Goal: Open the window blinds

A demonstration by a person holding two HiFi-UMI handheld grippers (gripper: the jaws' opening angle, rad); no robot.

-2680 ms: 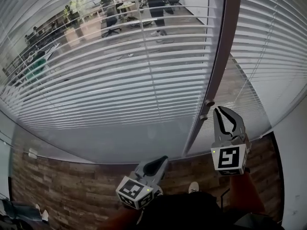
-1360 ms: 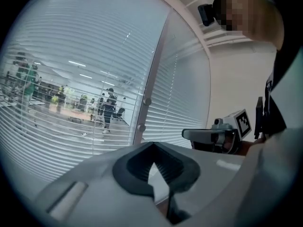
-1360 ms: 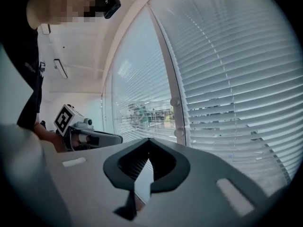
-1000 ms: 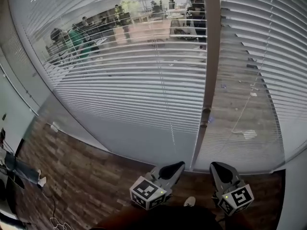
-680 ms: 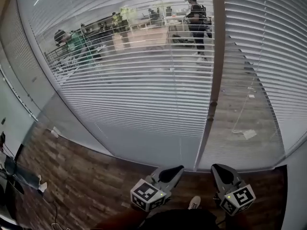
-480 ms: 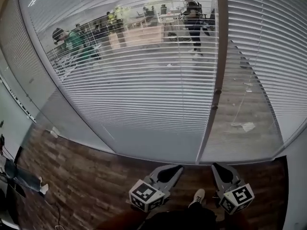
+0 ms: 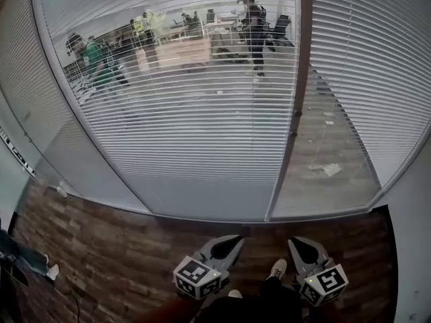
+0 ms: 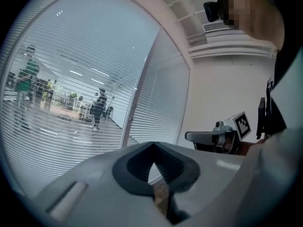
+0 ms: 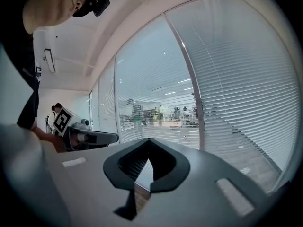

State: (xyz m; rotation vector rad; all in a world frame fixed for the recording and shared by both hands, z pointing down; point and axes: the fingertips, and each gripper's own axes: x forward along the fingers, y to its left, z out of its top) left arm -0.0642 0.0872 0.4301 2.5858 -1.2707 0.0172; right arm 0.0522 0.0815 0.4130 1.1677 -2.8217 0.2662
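- The left tool (image 7: 234,239) is closed. In the left gripper view its two jaws meet at the tips (image 8: 152,147) with nothing between them, and only wooden floor shows through the gap behind the tips.
- The right tool (image 7: 294,242) is closed too. In the right gripper view its tips (image 9: 148,142) touch and grip nothing.
- In the head view both tools sit low at the bottom edge, side by side and apart. They point towards the window and stay well short of it, touching neither the glass nor the slats.
- Each tool shows in the other's view, held roughly level: the right tool's marker cube (image 8: 242,122) at the right of the left gripper view, the left tool's marker cube (image 9: 61,119) at the left of the right gripper view.
- The window blinds (image 7: 202,126) hang straight ahead, covering the wide glass panel from the top down to a plain grey band (image 7: 202,206) just above the floor.
- Their slats lie nearly flat, so the office beyond reads through them: a standing person (image 7: 252,29) and another person in green (image 7: 93,56).
- A dark vertical frame post (image 7: 297,93) divides this panel from a second set of blinds (image 7: 363,73) on the right.
- The wooden floor (image 7: 101,247) runs up to the window, and the person's light shoe (image 7: 277,269) rests between the two tools.
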